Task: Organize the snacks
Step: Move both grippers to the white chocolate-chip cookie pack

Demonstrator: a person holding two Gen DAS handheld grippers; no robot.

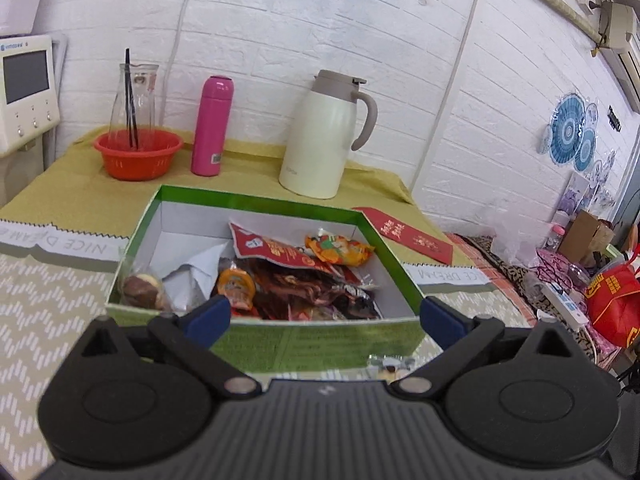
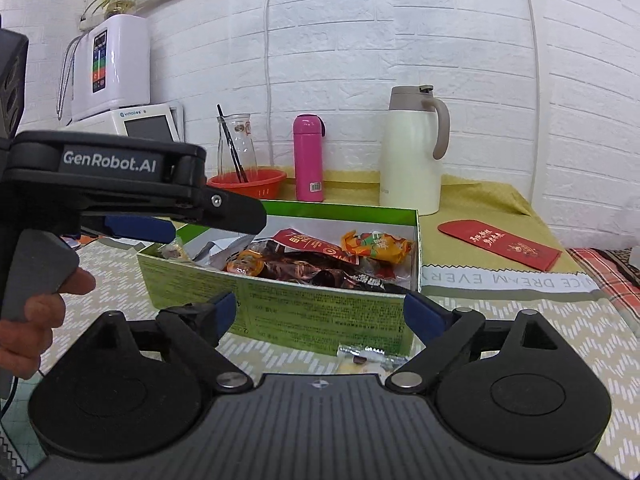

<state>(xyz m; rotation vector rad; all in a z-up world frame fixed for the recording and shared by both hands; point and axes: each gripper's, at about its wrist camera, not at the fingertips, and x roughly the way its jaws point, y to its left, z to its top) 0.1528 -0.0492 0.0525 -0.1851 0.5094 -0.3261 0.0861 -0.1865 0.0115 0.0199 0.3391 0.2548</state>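
A green cardboard box [image 1: 160,216] [image 2: 320,312] sits on the table, holding several snack packets: a red packet [image 1: 276,250], an orange packet [image 1: 340,250] [image 2: 378,248], dark brown packets [image 1: 312,288] and a round chocolate snack [image 1: 140,284] at its left end. A small clear-wrapped snack [image 2: 370,356] [image 1: 390,364] lies on the mat just in front of the box. My left gripper [image 1: 324,316] is open and empty, level with the box's near wall; it also shows from the side in the right wrist view [image 2: 160,228]. My right gripper [image 2: 322,316] is open and empty above the small snack.
Behind the box stand a cream thermos jug [image 1: 324,136], a pink bottle [image 1: 212,128], a red bowl [image 1: 138,152] and a glass carafe [image 1: 134,96]. A red envelope [image 1: 404,234] lies right of the box. Cluttered bags [image 1: 612,296] sit off the table's right edge.
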